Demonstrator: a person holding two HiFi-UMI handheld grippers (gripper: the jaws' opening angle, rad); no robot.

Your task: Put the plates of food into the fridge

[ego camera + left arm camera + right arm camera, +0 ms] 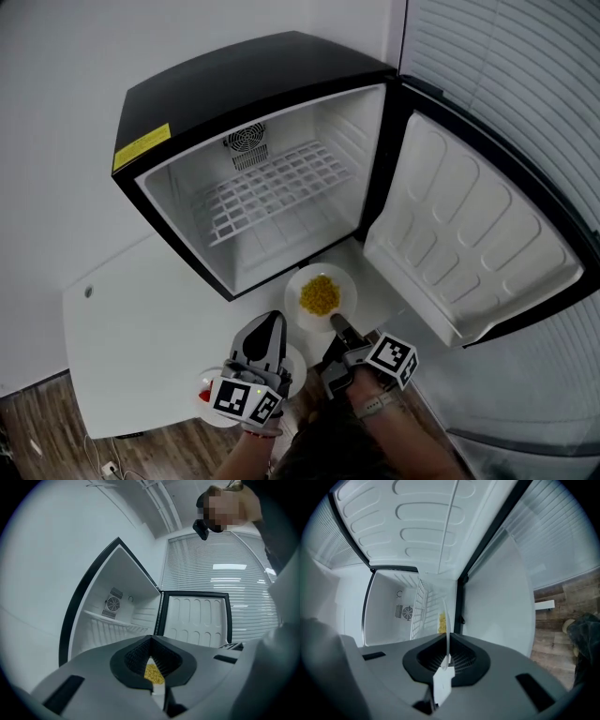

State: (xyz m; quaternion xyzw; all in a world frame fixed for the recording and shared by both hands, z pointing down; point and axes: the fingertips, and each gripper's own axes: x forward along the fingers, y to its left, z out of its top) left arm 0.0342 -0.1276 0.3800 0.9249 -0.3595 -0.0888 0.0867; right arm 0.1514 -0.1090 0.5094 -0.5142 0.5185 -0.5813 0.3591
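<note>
Right claw [336, 323] clenched on plate [343, 281] rim before fridge [187, 103]; left claw [272, 323] pinched shut beside it. Likely stiff, slick, breakable, corn [319, 295] loose: keep level, grip rim.

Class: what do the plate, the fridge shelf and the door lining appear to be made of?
Plate: white, smooth, thin rim; ceramic or plastic, unclear. Shelf: white-coated wire, an open grid. Door lining: smooth white moulded plastic, with pressed-in hollows.

Head view peers steeply down at the open black fridge with white lining [244, 89]; both gripper views sit low and close, facing in; all 3 share its interior.
</note>
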